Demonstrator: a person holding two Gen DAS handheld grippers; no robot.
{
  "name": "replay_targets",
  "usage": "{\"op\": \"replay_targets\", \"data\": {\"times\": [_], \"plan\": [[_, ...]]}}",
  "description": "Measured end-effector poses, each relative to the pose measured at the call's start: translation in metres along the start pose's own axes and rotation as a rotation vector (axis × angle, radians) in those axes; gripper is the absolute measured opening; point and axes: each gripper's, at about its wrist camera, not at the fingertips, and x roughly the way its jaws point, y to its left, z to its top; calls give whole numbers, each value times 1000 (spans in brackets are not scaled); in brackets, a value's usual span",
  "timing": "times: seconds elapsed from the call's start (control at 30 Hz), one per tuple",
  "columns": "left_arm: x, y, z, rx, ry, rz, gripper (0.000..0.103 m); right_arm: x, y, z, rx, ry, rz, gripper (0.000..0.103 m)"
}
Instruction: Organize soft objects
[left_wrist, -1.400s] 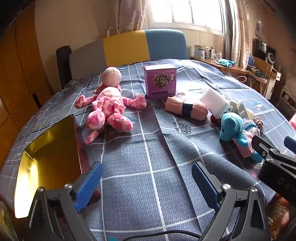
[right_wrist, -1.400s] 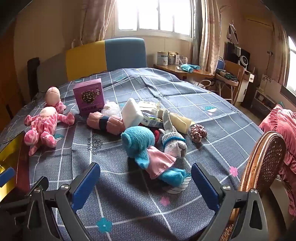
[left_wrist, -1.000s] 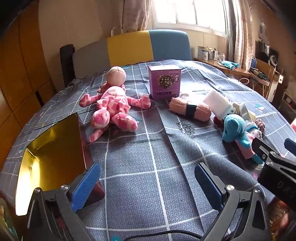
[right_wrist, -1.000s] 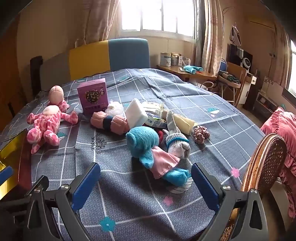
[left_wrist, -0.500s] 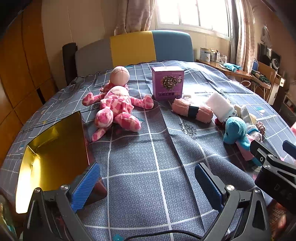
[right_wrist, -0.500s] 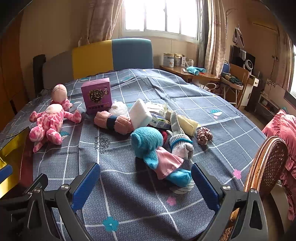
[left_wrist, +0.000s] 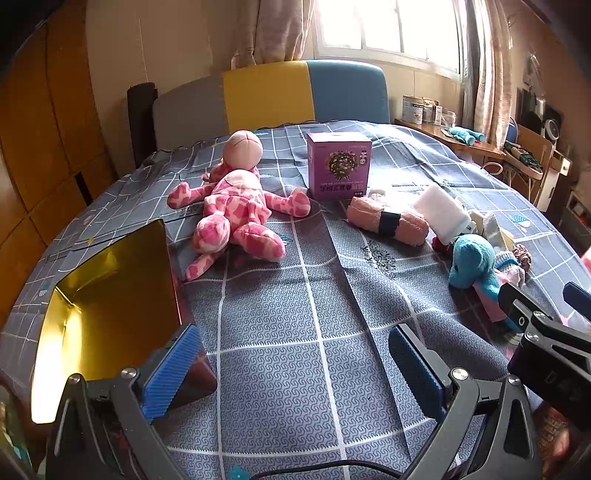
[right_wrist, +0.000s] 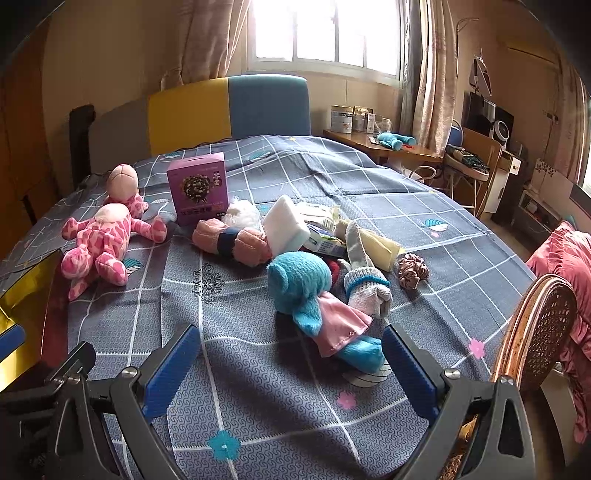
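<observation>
The purple box (left_wrist: 339, 166) carries writing too small to read; it stands on a checked blue bedspread (left_wrist: 295, 314). Both grippers, left gripper (left_wrist: 293, 363) and right gripper (right_wrist: 290, 363), gape wide, empty.

Both views are taken from low over the near edge of a bed (left_wrist: 295, 332), looking along it toward the window (right_wrist: 325, 33) and the yellow and blue headboard (left_wrist: 306, 92). Each camera is set just behind its own tongs, whose blue pads are seen wide apart at the bottom of the picture.

The left view (left_wrist: 291, 369) is placed further left, with a gold box (left_wrist: 110, 280) close by and the pink doll (left_wrist: 236, 214) ahead. The right view (right_wrist: 288, 369) is placed further right, with the blue toy (right_wrist: 306, 291) close by.

The purple box (right_wrist: 197, 188), the pink doll, the pink roll (left_wrist: 388, 221) and the blue toy are seen in both views. The right tongs are seen at the right edge of the left view.
</observation>
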Motion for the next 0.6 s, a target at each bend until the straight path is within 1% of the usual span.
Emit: {"op": "replay_targets", "data": {"times": [0.3,0.6], "plan": [[-2,2,1,-7,-3,-8,103,0,1,0,-3,0,2,100],[-2,1,0,-8,-4,1,103,0,1,1,-9,-2,6,100]]}}
